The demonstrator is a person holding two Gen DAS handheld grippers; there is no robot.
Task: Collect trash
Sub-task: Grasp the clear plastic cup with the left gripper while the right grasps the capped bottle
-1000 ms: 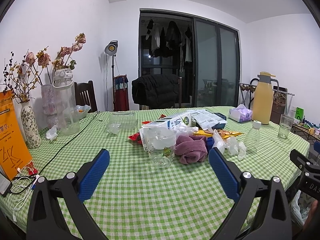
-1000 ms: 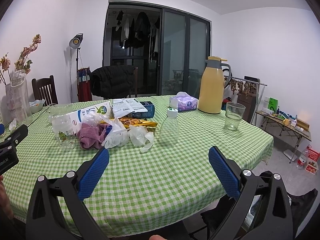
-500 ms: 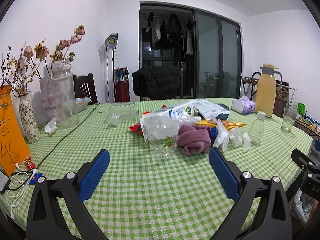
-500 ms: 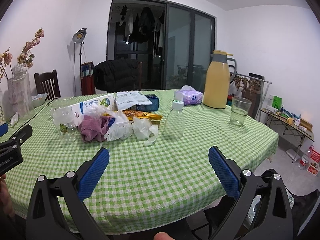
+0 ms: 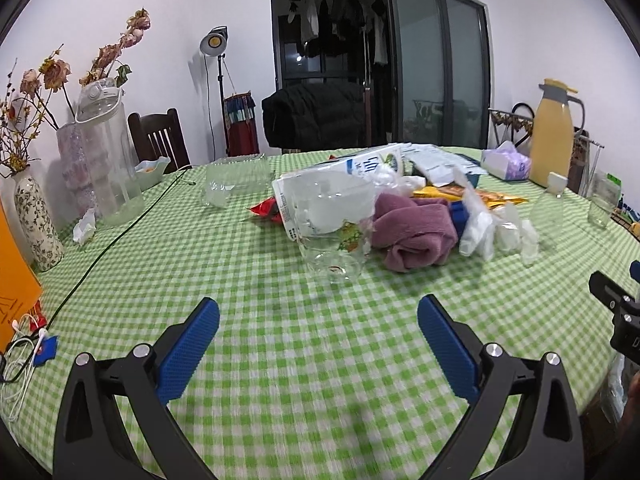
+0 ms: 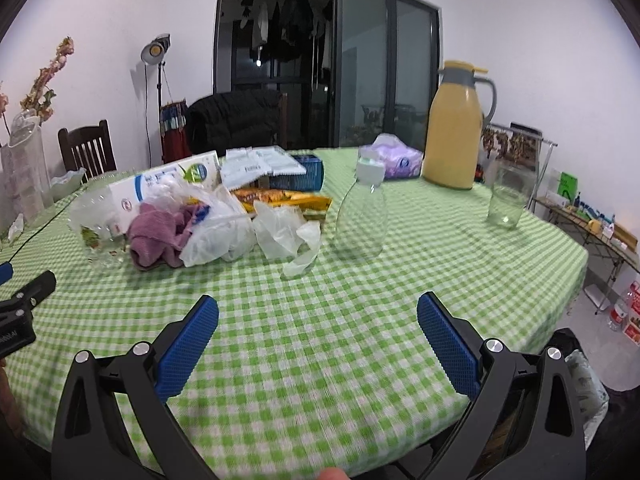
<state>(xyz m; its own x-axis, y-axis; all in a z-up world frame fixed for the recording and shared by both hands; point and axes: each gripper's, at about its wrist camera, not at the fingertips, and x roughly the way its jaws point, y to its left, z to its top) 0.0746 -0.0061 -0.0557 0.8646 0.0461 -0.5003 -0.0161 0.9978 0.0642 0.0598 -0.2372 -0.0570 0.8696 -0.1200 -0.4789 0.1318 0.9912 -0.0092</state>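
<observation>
A heap of trash lies mid-table: crumpled clear plastic bags (image 6: 224,236), thin plastic gloves (image 6: 288,232), a yellow snack wrapper (image 6: 288,200), a white carton (image 5: 360,164) and a red wrapper (image 5: 264,210). A purple cloth (image 5: 412,232) and a clear glass cup (image 5: 332,224) sit among them. An empty plastic bottle (image 6: 362,216) stands to the right of the heap. My left gripper (image 5: 318,320) is open, short of the cup. My right gripper (image 6: 318,320) is open too, short of the gloves and bottle. Nothing is between either pair of fingers.
The green checked tablecloth (image 5: 280,360) covers the table. A yellow thermos (image 6: 454,128), a drinking glass (image 6: 508,196) and a tissue pack (image 6: 398,160) stand at the right. A clear jug (image 5: 106,156), vases (image 5: 38,220), a black cable (image 5: 120,236) and earphones (image 5: 24,352) are left.
Both grippers have moved forward and lower toward the heap; the cup, cloth, gloves and bottle look larger and nearer. Both stay open.
</observation>
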